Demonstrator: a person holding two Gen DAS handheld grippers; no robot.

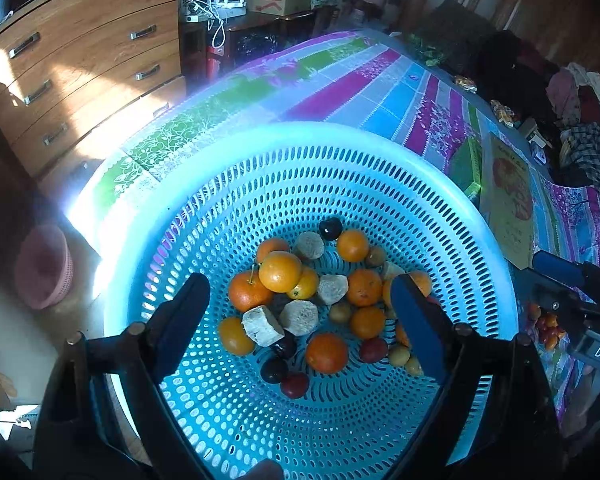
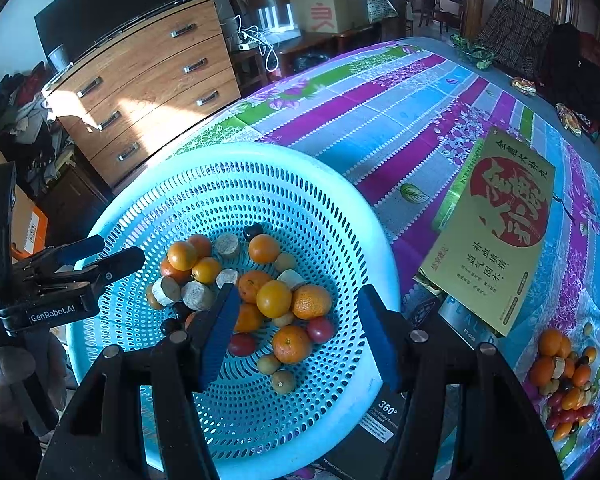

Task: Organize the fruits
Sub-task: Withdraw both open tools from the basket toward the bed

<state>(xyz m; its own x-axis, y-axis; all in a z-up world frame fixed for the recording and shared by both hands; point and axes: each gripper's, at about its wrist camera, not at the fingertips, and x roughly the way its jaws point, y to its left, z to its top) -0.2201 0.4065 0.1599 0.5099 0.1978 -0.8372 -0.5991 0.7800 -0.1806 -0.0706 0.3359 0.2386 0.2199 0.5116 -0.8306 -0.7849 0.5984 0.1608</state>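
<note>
Both hand-held grippers hang spread and empty over the round, perforated turquoise plastic basket (image 2: 340, 216): the left hand-held gripper (image 1: 300, 312) wide, the right hand-held gripper (image 2: 296, 316) narrower. Just below their blue pads lie the fruits (image 2: 260, 296): glossy oranges, dark plums, rough beige chunks. To the right, a second fruit pile (image 2: 562, 384) sits on the desk (image 2: 380, 120), beyond a flat gold box (image 2: 500, 240). Farther off stands a wooden dresser (image 2: 148, 84).

Left gripper (image 1: 300, 304) and right gripper (image 2: 296, 320) angled downward, jaws apart, seemingly empty.
</note>
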